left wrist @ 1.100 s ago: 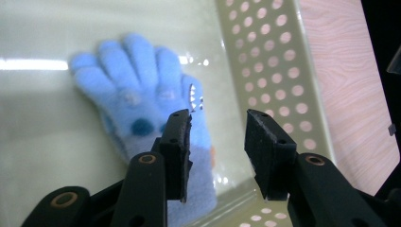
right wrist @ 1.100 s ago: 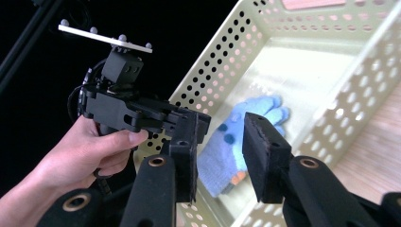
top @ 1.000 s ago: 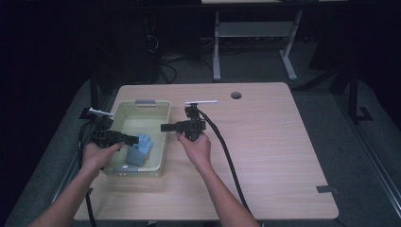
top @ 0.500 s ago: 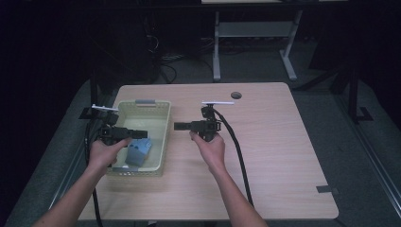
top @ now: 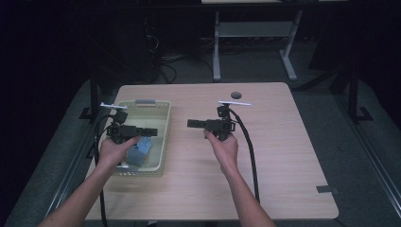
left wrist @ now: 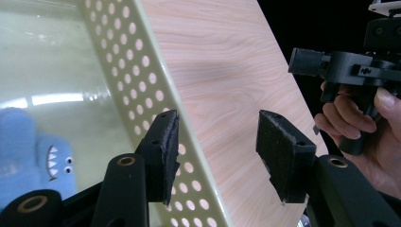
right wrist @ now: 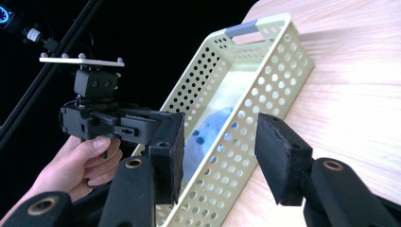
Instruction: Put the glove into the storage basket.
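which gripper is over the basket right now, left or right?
The left gripper: it sits above the pale perforated basket holding the blue shark toy. The right gripper is over bare table, beside the basket.

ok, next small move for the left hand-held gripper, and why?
Probably dip the left hand-held gripper down toward the blue shark toy. Its jaws stand open and empty above the basket, and the toy lies loose inside, just below and beside them.
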Action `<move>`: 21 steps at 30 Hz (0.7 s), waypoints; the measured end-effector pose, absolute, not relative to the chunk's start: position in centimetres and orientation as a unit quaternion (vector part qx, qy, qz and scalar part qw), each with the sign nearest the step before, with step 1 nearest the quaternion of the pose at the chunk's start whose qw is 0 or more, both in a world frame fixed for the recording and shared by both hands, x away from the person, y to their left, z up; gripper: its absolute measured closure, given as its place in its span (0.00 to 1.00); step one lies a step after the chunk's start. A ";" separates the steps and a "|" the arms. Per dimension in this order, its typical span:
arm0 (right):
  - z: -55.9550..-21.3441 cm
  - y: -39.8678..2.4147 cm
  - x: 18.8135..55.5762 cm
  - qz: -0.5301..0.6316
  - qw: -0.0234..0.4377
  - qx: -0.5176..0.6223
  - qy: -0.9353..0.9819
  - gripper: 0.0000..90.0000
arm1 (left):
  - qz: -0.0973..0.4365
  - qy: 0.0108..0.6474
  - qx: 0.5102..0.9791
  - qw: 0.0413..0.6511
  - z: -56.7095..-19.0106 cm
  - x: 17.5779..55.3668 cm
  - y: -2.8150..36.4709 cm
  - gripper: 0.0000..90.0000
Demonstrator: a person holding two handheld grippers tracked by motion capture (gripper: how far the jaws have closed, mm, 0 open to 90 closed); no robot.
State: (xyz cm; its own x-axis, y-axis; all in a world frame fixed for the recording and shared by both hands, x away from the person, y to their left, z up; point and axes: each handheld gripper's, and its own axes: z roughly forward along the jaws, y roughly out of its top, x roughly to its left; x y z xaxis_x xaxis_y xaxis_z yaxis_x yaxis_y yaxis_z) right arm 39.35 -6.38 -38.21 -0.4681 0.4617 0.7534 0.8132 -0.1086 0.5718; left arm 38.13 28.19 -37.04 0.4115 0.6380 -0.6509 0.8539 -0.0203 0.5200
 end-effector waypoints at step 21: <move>-38.6 -12.4 37.8 -0.565 0.129 -0.524 -0.625 0.54 | -0.133 0.471 0.732 0.474 -35.8 37.5 21.3 0.45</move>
State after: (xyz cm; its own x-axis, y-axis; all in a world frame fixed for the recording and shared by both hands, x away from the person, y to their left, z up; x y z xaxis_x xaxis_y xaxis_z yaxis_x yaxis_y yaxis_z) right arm 37.78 -12.37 -38.57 -0.4186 0.5087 0.7523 0.7996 -0.1863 0.5709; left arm 37.45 21.28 -35.78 0.5216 0.5628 -0.6413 0.8156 -0.1083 0.5683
